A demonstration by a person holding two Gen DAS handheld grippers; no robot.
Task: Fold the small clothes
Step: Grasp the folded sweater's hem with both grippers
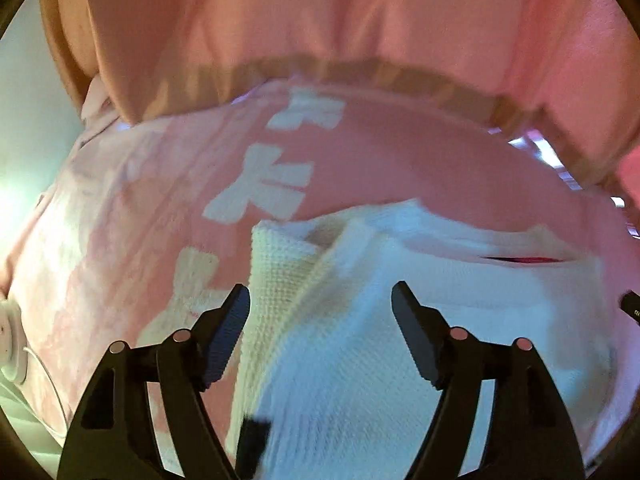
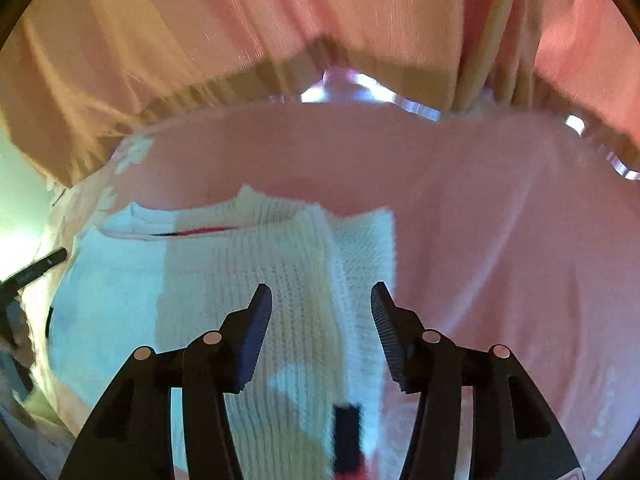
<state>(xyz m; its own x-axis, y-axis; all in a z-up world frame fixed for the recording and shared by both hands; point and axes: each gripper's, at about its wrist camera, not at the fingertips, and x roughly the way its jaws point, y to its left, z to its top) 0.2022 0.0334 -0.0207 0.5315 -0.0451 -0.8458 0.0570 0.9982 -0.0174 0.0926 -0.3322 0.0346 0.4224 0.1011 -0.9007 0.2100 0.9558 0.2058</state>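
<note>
We work over a pink cloth-covered surface (image 1: pixel 400 160) printed with large pale characters (image 1: pixel 276 184), and behind it, at the far side, hangs a pink curtain (image 1: pixel 320 20) with a brownish gathered hem. Both views are smeared by motion, so fine detail is lost.

The white knitted garment (image 1: pixel 380 320) lies flat on the pink cloth, near us and directly below both tools. Its weave is waffle-like, and a fold runs up its middle where one layer laps over another. Along its far edge we see a slit-like opening with a streak of red showing inside it (image 2: pixel 200 231). A small dark tag sits on the garment's near part (image 2: pixel 346 432).

Our left gripper (image 1: pixel 320 300) hangs over the garment's left portion with its jaws spread wide; the knit shows between them but neither pad touches it, and nothing is held. Our right gripper (image 2: pixel 321 300) hangs over the garment's right portion, its jaws parted somewhat less, likewise gripping nothing.

At the left edge of the left wrist view a white round device with a thin cord (image 1: pixel 12 344) lies on the pink cloth. Beyond the cloth's left border the background is pale and greenish.
</note>
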